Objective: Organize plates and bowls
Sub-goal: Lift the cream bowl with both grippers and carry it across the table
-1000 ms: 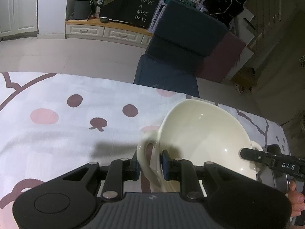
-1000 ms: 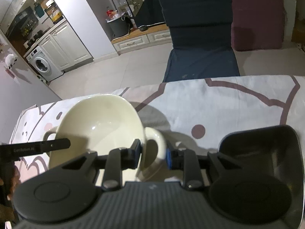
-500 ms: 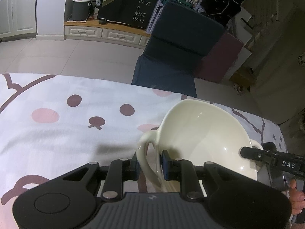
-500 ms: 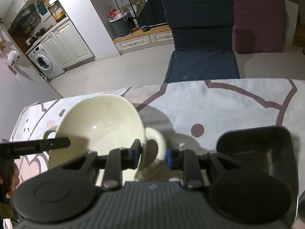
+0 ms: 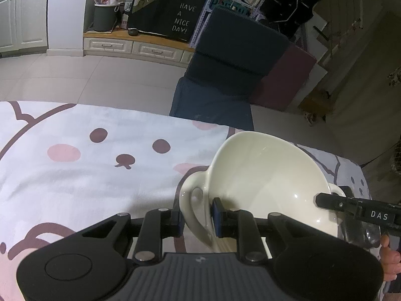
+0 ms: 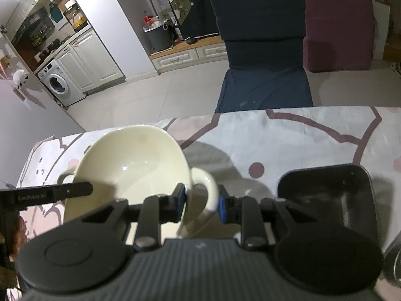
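A cream bowl with a loop handle on each side hangs tilted over the cartoon-print tablecloth and casts a shadow on it. My left gripper is shut on the bowl's left handle. In the right wrist view the same bowl is at the left, and my right gripper is shut on its right handle. Each view shows the other gripper's finger reaching in at the opposite side of the bowl, the right one and the left one.
A dark square dish sits on the cloth just right of the bowl. Beyond the table's far edge stands a dark blue chair with a maroon block beside it. A person's fingers show at the right edge.
Both grippers keep their hold on the bowl's handles. The views have drifted only slightly; nothing was let go or taken.
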`<action>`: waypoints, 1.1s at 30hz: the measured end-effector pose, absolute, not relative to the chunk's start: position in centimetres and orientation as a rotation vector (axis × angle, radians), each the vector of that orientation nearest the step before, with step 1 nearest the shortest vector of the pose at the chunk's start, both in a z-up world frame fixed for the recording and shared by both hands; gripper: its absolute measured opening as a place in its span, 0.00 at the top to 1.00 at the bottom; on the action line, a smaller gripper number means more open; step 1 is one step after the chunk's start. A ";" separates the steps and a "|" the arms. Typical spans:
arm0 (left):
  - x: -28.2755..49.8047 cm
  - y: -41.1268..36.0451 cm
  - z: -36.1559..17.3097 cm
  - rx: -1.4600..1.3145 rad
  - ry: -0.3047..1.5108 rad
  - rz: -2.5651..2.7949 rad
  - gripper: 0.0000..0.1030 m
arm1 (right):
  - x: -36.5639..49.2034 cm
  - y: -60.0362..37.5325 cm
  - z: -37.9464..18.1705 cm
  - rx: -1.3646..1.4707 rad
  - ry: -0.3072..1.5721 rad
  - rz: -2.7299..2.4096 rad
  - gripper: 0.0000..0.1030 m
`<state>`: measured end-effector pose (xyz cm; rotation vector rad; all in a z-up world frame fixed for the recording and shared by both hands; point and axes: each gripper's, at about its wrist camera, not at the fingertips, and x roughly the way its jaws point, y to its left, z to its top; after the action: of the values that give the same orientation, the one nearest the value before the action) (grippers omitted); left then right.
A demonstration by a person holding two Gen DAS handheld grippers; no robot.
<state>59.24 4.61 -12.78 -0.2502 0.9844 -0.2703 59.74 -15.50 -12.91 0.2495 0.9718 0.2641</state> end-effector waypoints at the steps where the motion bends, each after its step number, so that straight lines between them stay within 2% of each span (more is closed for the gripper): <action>1: 59.1 4.7 -12.6 -0.254 0.983 -0.269 0.78 | 59.7 -15.5 -12.8 0.249 0.971 0.265 0.70; 33: 48.5 4.2 -4.5 -0.266 0.937 -0.281 0.78 | 51.5 -16.0 -6.5 0.225 0.904 0.297 0.71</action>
<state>48.52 4.18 -4.53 -0.2660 0.9373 -0.2809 51.48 -16.03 -6.51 0.2250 0.9036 0.2968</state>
